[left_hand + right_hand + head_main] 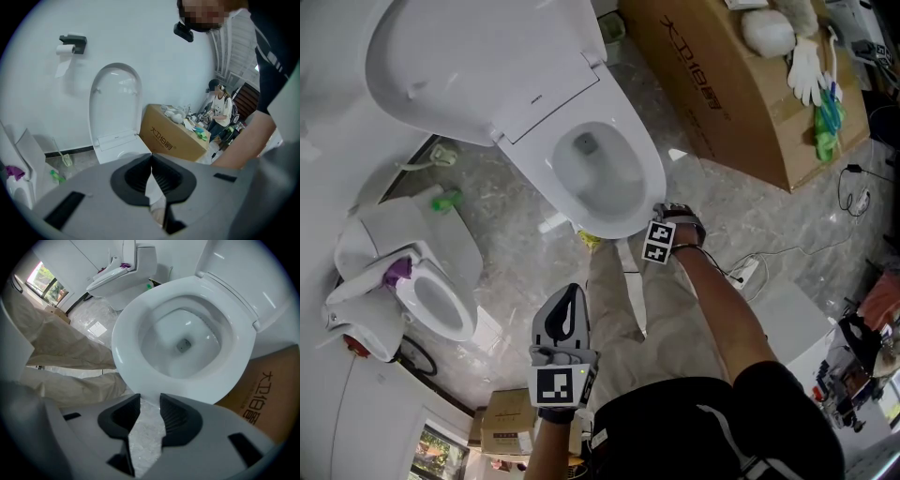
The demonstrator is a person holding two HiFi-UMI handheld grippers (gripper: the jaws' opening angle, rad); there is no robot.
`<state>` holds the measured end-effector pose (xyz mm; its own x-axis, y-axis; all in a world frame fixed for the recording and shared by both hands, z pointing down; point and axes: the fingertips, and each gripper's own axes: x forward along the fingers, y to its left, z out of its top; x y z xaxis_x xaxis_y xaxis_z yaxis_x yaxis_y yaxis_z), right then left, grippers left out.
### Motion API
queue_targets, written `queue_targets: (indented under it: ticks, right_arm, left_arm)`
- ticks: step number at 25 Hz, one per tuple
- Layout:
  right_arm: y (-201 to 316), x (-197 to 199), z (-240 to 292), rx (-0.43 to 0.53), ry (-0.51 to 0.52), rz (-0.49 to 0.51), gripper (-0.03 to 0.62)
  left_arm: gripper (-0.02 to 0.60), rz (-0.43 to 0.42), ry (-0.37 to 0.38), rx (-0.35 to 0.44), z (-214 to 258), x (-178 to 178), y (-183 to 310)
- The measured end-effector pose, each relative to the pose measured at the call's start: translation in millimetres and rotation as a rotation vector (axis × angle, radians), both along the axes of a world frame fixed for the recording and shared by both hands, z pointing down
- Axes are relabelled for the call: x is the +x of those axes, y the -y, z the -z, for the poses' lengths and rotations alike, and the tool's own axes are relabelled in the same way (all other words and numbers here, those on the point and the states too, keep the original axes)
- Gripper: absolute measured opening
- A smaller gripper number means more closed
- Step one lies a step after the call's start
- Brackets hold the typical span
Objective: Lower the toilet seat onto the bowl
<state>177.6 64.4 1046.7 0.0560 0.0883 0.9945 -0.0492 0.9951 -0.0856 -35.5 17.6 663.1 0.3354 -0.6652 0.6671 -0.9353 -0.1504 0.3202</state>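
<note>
The toilet seat [123, 350] is a plain, glossy white ring that appears to lie flat on the bowl, below the lid [478, 56] standing up against the wall. Beside the toilet, a brown cardboard box [722, 94] carries black print reading 大卫伯爵. The right gripper [150, 397] points down at the seat's front edge, jaws a little apart with nothing pinched. The left gripper [151, 158] hangs well back from the toilet, its jaws pressed together and empty.
</note>
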Motion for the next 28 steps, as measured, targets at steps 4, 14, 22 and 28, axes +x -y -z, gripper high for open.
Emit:
queue_targets:
  ticks: [4,14,22,28]
  right_arm:
    - [9.3,4.0,5.6,-0.019,-0.04,-0.045,-0.006]
    - [68.6,-4.9,107.8,0.034,0.067,-0.204,-0.006]
    - [152.2,-64.3,287.5,0.181,0.413,-0.293,-0.006]
    - [213.5,-96.9,435.7,0.351,0.659,-0.34,-0.006]
  left_arm:
    - [0.012,-0.019,0.012,0.002,2.4,1.5,3.0]
    - [0.012,-0.06,0.063,0.122,75.8,-6.2,30.3]
    - [0.012,-0.066,0.102,0.341,161.5,-13.5,65.5]
    - [0.012,-0.001,0.081,0.441,216.1,-29.2,76.2]
